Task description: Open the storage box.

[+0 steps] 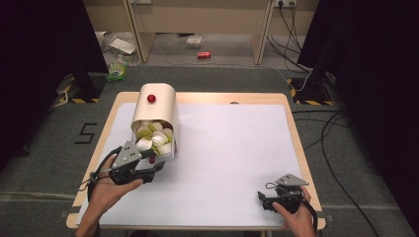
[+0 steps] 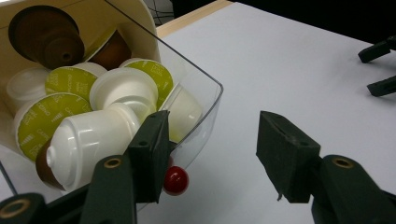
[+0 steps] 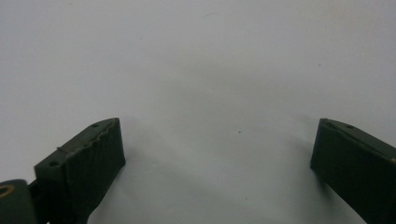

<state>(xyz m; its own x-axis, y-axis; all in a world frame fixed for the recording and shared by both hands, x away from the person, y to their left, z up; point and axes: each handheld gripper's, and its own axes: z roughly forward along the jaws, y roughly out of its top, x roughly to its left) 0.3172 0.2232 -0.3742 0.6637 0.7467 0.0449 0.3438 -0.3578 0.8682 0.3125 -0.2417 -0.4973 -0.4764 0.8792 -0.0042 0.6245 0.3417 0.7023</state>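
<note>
A cream capsule box (image 1: 158,106) with a red knob (image 1: 151,98) on top stands at the table's back left. Its clear drawer (image 2: 205,100) is pulled out toward me and holds several white, green-lidded and brown coffee capsules (image 2: 93,135). A second red knob (image 2: 176,180) sits on the drawer's front. My left gripper (image 1: 154,167) is open just in front of the drawer, one jaw against the drawer's front beside that knob (image 1: 152,160). My right gripper (image 1: 263,200) rests open near the front right of the white mat, nothing between its fingers (image 3: 88,158).
A white mat (image 1: 232,148) covers the wooden table (image 1: 291,118). Cables (image 1: 326,133) run along the floor at the right. A red can (image 1: 203,55) and litter lie on the floor beyond the table.
</note>
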